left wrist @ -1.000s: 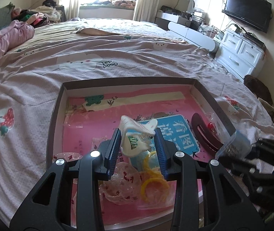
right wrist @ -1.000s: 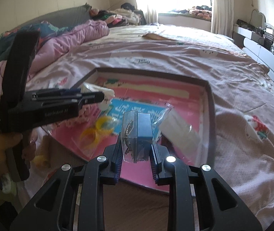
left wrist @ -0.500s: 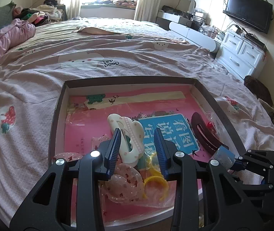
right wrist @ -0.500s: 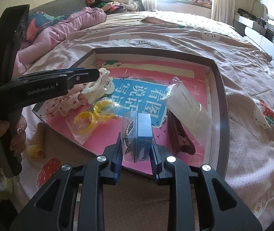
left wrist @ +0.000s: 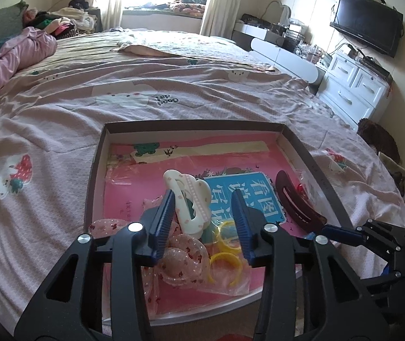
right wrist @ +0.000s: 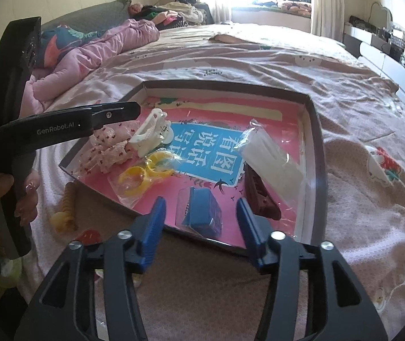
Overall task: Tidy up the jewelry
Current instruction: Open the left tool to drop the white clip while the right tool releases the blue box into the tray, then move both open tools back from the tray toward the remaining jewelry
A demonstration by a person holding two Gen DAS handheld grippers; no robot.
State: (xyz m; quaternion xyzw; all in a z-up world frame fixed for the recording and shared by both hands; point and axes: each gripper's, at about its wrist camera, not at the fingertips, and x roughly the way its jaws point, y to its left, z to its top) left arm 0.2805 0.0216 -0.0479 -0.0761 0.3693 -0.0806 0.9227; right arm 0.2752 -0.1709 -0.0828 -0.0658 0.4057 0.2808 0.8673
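Now my left gripper [left wrist: 202,216] gapes around the cream plastic claw hair clip [left wrist: 188,202] in the shallow dark-rimmed tray [right wrist: 314,130], my right gripper [right wrist: 201,221] spread above the small blue box [right wrist: 202,213], so I'd lift both straight clear.

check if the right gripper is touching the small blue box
Apart. The right wrist view shows the right gripper open, with pink tray floor visible between each finger and the small blue box.
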